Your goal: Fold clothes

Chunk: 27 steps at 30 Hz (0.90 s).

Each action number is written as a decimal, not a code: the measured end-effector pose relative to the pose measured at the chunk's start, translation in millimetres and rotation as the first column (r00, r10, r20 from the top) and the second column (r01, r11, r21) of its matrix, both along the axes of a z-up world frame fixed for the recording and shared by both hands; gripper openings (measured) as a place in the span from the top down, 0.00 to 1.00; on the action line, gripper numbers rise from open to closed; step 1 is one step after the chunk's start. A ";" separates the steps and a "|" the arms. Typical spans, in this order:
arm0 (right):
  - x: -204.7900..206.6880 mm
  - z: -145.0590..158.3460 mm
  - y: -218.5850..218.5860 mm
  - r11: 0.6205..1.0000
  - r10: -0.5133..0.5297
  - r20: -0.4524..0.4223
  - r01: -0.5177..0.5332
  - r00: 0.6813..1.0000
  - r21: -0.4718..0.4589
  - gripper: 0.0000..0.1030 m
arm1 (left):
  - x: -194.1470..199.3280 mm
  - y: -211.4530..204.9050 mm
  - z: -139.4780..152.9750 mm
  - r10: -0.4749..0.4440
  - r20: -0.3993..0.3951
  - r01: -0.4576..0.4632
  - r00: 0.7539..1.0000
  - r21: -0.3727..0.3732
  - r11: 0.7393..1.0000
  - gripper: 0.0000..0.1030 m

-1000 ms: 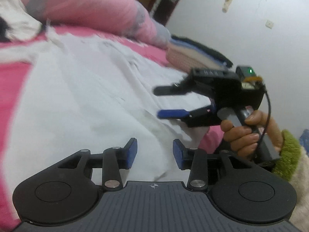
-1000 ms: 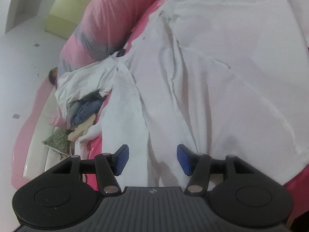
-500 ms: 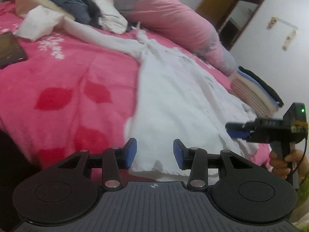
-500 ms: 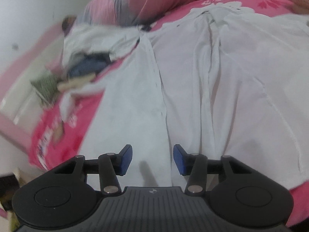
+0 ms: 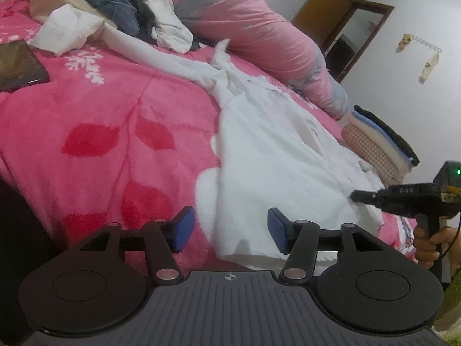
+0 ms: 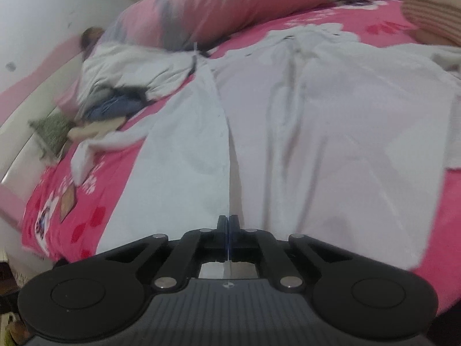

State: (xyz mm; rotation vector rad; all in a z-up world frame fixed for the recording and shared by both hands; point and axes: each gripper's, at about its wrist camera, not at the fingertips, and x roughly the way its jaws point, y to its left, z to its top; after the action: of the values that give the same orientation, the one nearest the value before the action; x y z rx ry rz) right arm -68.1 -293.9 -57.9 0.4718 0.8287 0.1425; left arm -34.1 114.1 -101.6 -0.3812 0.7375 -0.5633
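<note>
A white shirt (image 5: 273, 150) lies spread flat on the pink bedspread (image 5: 115, 115), one sleeve trailing toward the far clothes pile. My left gripper (image 5: 230, 230) hovers low over the shirt's near hem corner; its jaws are opening, and the cloth edge lies under the gap, untouched by the blue pads. At the right edge of this view a hand (image 5: 429, 248) holds my right gripper (image 5: 355, 196), its tips at the shirt's other hem corner. In the right wrist view the right gripper (image 6: 228, 225) is shut, pinching the white shirt (image 6: 317, 132) along its front opening.
A loose clothes pile (image 5: 115, 8) and a rolled pink duvet (image 5: 259, 28) lie at the bed's far side. A folded stack (image 5: 380, 141) sits beyond the shirt at right. A dark tablet (image 5: 17, 66) rests on the bedspread at left. The bed's edge drops off at lower left.
The left gripper swung from over the shirt's middle to its near hem corner, and its jaws widened. The right gripper went from open to shut on the shirt's hem.
</note>
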 end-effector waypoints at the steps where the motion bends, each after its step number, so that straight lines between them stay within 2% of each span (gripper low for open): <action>1: -0.8 -1.2 -4.0 1.000 -0.019 -0.005 0.019 1.000 0.007 1.00 | 0.7 -0.3 -0.6 -0.006 -0.002 0.006 1.000 -0.006 1.000 0.45; 8: -8.8 -8.8 -30.8 0.990 -0.122 -0.037 0.124 0.992 0.073 1.00 | 5.6 -17.9 -3.2 -0.096 0.000 0.096 0.995 0.010 0.995 0.45; 17: -14.6 -9.3 -34.9 0.983 -0.115 -0.024 0.118 0.993 0.140 1.00 | 11.5 -34.9 -3.7 -0.102 -0.014 0.103 0.995 0.064 0.993 0.45; 23: -14.1 1.9 -29.4 0.975 -0.086 0.022 0.079 0.996 0.210 1.00 | -1.0 -50.7 7.4 -0.120 0.045 0.107 0.992 0.233 0.967 0.46; 27: -11.3 4.1 -27.0 0.970 -0.072 0.028 0.064 0.997 0.234 1.00 | -3.6 -68.0 5.6 -0.126 0.050 0.101 0.991 0.342 0.934 0.56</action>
State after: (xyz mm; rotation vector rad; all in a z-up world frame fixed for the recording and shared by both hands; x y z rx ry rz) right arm -79.3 -320.9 -53.8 0.7158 0.7626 0.1856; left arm -37.7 46.2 -96.0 0.0028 0.7749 -0.5436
